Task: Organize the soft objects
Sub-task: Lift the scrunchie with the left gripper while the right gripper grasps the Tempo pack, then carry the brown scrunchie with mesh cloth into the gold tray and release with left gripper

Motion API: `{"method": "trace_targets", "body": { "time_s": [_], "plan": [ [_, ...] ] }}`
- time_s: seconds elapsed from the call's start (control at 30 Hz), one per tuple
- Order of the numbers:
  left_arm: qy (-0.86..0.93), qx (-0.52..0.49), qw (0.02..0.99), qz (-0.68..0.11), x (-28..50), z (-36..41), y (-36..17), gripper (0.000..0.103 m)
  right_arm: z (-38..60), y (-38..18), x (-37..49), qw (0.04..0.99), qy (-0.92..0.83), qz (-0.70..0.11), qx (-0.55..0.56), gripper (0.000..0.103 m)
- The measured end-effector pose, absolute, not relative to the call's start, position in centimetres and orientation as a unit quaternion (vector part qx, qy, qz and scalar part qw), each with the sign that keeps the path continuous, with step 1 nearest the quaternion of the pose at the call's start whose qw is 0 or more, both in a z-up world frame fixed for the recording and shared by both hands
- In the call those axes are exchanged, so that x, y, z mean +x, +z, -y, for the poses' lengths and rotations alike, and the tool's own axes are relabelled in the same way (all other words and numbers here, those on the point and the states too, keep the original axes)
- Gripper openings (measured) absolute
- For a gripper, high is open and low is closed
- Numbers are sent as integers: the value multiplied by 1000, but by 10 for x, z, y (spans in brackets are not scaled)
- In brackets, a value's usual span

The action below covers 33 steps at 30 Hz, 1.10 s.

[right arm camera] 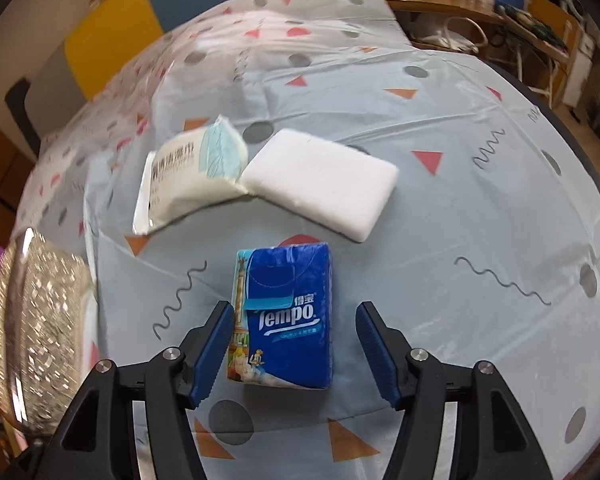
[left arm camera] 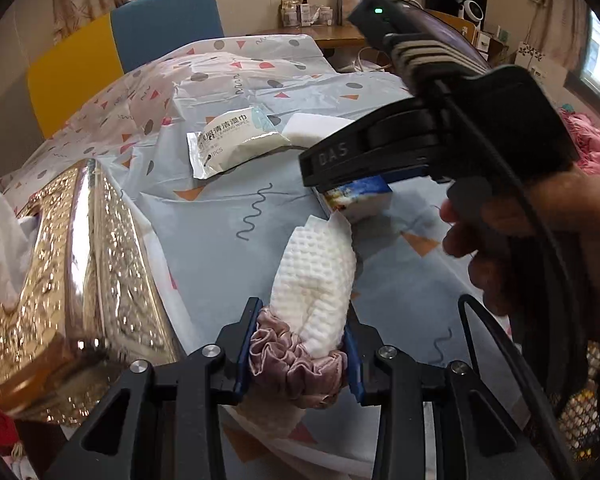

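My left gripper (left arm camera: 302, 320) is shut on a pink satin scrunchie (left arm camera: 296, 364) and a white waffle cloth (left arm camera: 320, 276) that trails forward over the table. My right gripper (right arm camera: 292, 316) is open, its fingers on either side of a blue Tempo tissue pack (right arm camera: 286, 316) lying on the table; the left pad is close to the pack's side. In the left wrist view the right gripper body (left arm camera: 440, 136) hovers over that pack (left arm camera: 360, 196). A wet-wipes packet (right arm camera: 188, 172) and a white sponge block (right arm camera: 320, 184) lie further back.
A gold embossed tissue box (left arm camera: 72, 288) stands at the left, with tissue sticking out; it also shows in the right wrist view (right arm camera: 36, 328). The table wears a blue-grey patterned plastic cover (right arm camera: 480, 208). A yellow and blue chair (left arm camera: 120, 48) stands behind it.
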<state>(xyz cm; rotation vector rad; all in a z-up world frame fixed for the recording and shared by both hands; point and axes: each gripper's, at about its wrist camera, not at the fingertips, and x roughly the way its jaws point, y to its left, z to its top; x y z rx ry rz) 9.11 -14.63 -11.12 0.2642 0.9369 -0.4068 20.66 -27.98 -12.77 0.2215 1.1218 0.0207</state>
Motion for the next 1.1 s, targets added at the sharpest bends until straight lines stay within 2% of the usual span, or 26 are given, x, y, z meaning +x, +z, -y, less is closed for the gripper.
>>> {"method": "trace_targets", "body": {
  "time_s": [0.03,0.07,0.1,0.17,0.53,0.63,0.83,1.1],
  "plan": [
    [-194,124,864,-447,90,146,-111,38,277,-128,206,843,10,-530,91,64],
    [-195,122,864,-448,90,146,-109,38,277,-127,204,844,9,-530,85,59],
    [-196,119,864,-448,90,148,-107,38,279,-125,203,843,11,-530,90,47],
    [-197,115,868,-441,94,151,-100,38,288,-121,198,842,-7,-531,91,44],
    [-164,85,894,-409,163,156,-42,38,309,-121,194,837,-46,-532,115,46],
    [-137,77,904,-397,192,144,-24,38,302,-121,196,841,-43,-530,103,50],
    [-78,58,926,-364,222,96,11,38,296,-124,199,847,-37,-522,92,52],
    [8,21,944,-329,222,2,42,38,292,-124,198,853,-34,-516,76,51]
  ]
}}
